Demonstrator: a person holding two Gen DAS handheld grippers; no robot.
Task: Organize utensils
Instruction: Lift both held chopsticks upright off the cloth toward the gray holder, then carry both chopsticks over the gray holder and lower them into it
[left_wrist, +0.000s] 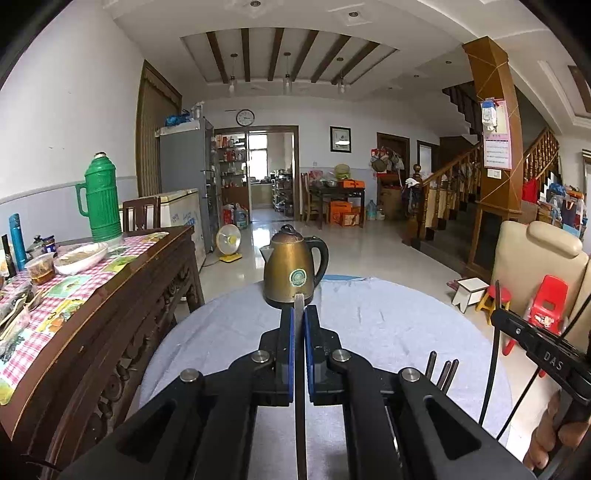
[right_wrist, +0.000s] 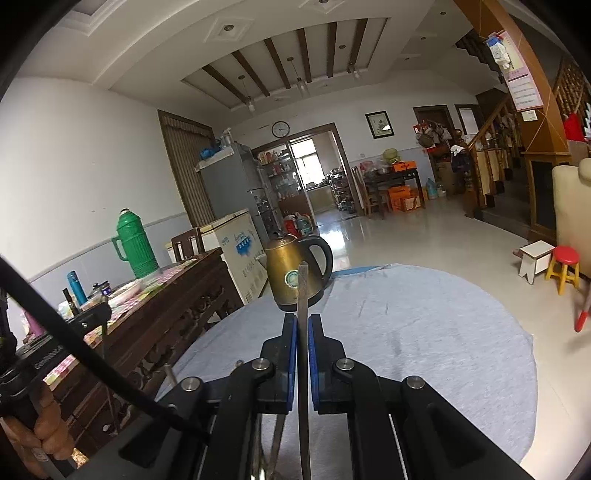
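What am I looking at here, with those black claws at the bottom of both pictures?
No robot: a person carries a hand-held two-finger gripper in each hand, each with a wide-angle camera looking forward along its fingers. One picture comes from the left gripper, the other from the right gripper. Each is shut on a thin flat metal utensil handle seen edge-on. Which utensils they are I cannot tell, though fork tines show beside the left gripper. Ahead is a round table with a pale blue cloth, bearing a brass-coloured electric kettle.
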